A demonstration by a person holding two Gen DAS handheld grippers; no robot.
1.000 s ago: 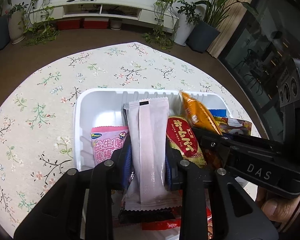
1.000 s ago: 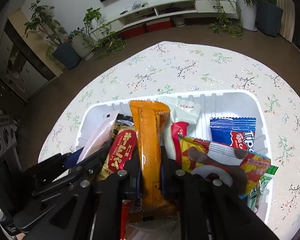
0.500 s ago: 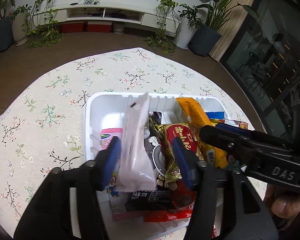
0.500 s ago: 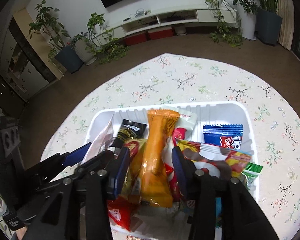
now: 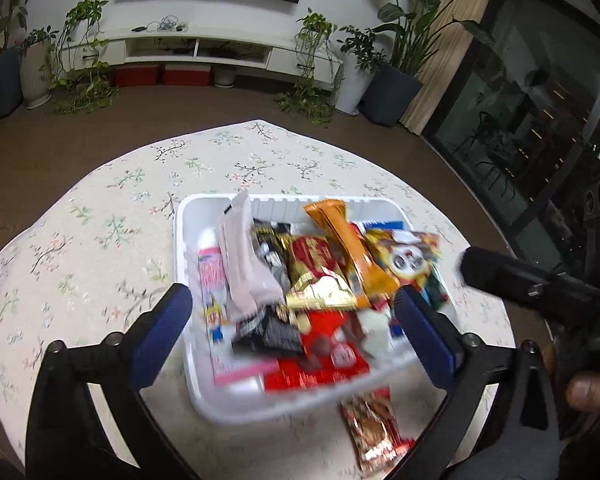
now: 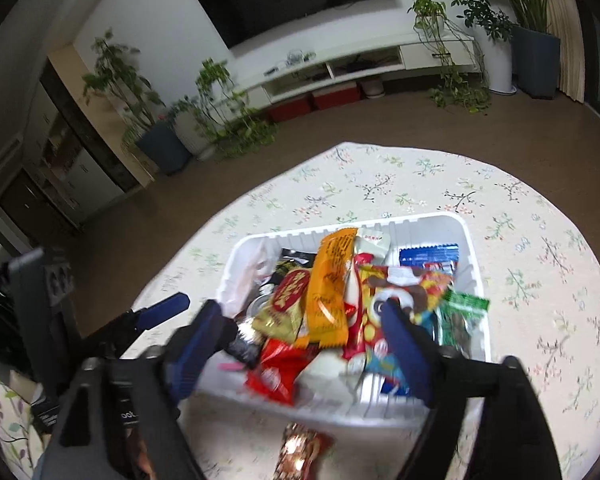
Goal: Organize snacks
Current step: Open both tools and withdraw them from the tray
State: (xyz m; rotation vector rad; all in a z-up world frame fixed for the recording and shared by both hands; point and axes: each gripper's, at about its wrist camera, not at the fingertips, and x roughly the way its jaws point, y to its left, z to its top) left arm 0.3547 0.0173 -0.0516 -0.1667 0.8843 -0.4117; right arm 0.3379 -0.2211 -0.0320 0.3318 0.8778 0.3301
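A white tray (image 5: 188,364) on the floral tablecloth holds several snack packets. A pale pink packet (image 5: 242,264) leans at its left; an orange packet (image 5: 348,252) lies across the middle. My left gripper (image 5: 292,312) is wide open and empty above the tray's near side. My right gripper (image 6: 304,320) is wide open and empty over the tray (image 6: 474,264), with the orange packet (image 6: 328,292) between its fingers' line. A shiny red-brown packet (image 5: 374,426) lies on the cloth outside the tray's near edge; it also shows in the right wrist view (image 6: 300,454).
The round table (image 5: 112,216) has a floral cloth. My right gripper's body (image 5: 540,292) shows at the right of the left wrist view. Potted plants (image 5: 392,80) and a low TV shelf (image 5: 196,48) stand beyond the table.
Both grippers let go of their packets, opened wide and pulled back and up from the tray. The pink and orange packets now rest in the tray.
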